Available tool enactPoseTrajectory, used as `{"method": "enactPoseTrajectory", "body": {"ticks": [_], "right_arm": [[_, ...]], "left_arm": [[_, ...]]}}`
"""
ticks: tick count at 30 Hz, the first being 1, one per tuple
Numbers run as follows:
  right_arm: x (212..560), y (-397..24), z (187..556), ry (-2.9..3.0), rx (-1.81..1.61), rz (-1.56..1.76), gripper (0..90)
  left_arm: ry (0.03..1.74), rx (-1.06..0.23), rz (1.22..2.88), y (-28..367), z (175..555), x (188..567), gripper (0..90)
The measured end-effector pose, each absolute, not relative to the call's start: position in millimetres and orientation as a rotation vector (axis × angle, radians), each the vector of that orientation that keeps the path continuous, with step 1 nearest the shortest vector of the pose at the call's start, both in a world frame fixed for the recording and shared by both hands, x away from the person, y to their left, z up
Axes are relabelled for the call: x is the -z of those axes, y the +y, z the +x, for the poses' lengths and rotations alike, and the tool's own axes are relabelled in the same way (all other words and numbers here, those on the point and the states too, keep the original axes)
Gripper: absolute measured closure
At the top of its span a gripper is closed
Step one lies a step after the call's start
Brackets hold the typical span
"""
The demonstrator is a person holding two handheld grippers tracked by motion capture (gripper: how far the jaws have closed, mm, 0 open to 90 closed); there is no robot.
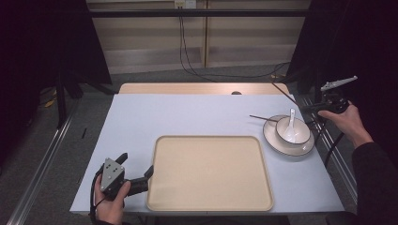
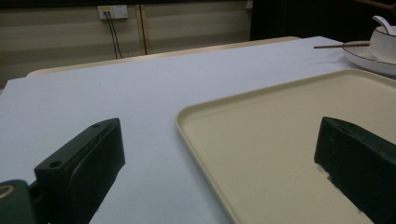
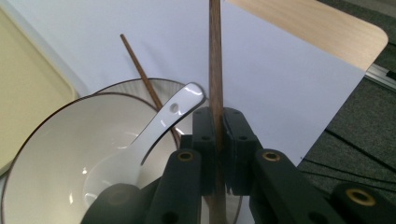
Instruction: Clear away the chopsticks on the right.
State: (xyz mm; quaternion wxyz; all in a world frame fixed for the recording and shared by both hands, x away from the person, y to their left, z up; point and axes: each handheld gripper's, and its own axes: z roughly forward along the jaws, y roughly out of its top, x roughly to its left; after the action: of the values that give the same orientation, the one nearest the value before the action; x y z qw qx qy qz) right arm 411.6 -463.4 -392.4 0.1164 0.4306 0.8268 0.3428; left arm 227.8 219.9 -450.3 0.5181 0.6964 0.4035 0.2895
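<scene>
A beige tray [image 1: 209,173] lies at the table's front centre. To its right, a white bowl [image 1: 293,131] with a white spoon [image 1: 291,123] in it stands on a dark-rimmed plate [image 1: 281,145]. One brown chopstick [image 1: 263,117] rests across the plate's far rim. My right gripper [image 1: 307,109] is beyond the table's right edge, shut on a second chopstick [image 3: 215,56] that sticks out past its jaws [image 3: 217,126]. My left gripper [image 1: 137,164] is open at the tray's left edge, with the tray rim [image 2: 201,135] between its jaws and not touched.
The white table cover [image 1: 187,115] ends at a bare wooden strip [image 1: 197,88] at the back. Cables [image 1: 187,56] run over the floor behind. A metal rail [image 1: 328,150] runs along the right side of the table.
</scene>
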Motion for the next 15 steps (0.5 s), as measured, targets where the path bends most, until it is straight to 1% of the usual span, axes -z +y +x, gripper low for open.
{"method": "enactPoseTrajectory", "body": {"ticks": [4, 11, 15], "right_arm": [[388, -463, 404, 2.397, -1.041, 1.298, 84.5], [388, -450, 382, 2.366, -1.052, 1.38, 84.5], [384, -448, 364, 2.317, -1.181, 1.446, 84.5]], "left_arm": [[0.972, -0.698, 1.671, 220, 228, 450, 1.7], [0.972, -0.706, 1.667, 221, 228, 450, 1.7], [0.974, -0.707, 1.667, 221, 228, 450, 1.7]]}}
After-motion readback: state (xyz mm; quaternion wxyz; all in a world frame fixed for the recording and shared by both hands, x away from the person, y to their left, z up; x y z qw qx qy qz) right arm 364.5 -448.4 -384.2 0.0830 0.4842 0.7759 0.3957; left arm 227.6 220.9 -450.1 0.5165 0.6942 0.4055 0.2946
